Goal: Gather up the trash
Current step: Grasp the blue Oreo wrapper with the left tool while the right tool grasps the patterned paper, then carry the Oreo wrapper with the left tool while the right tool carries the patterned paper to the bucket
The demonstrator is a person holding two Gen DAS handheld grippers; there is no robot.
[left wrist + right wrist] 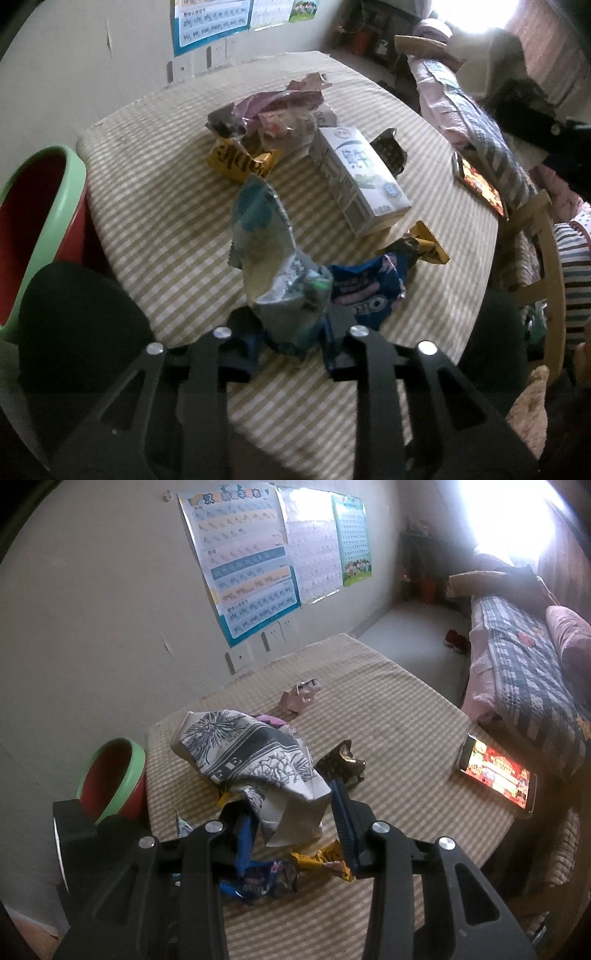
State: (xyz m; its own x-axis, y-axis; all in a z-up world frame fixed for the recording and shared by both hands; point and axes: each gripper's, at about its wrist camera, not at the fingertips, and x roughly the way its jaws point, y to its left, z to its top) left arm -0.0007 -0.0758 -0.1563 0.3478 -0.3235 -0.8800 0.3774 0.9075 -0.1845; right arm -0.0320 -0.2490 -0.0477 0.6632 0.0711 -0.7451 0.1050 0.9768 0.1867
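Observation:
My left gripper is shut on a crumpled silver-and-blue foil bag, held upright over the striped table. A blue Oreo wrapper lies just right of it, with a yellow wrapper beyond. A white milk carton, a yellow-black wrapper and a pile of pink and silver wrappers lie farther back. My right gripper is shut on a black-and-white patterned paper wrapper, lifted above the blue wrapper and yellow wrapper. A black wrapper and a pink wrapper lie behind.
A red bin with a green rim stands off the table's left edge; it also shows in the right wrist view. A lit phone lies at the table's right edge. A bed and a wooden chair are to the right.

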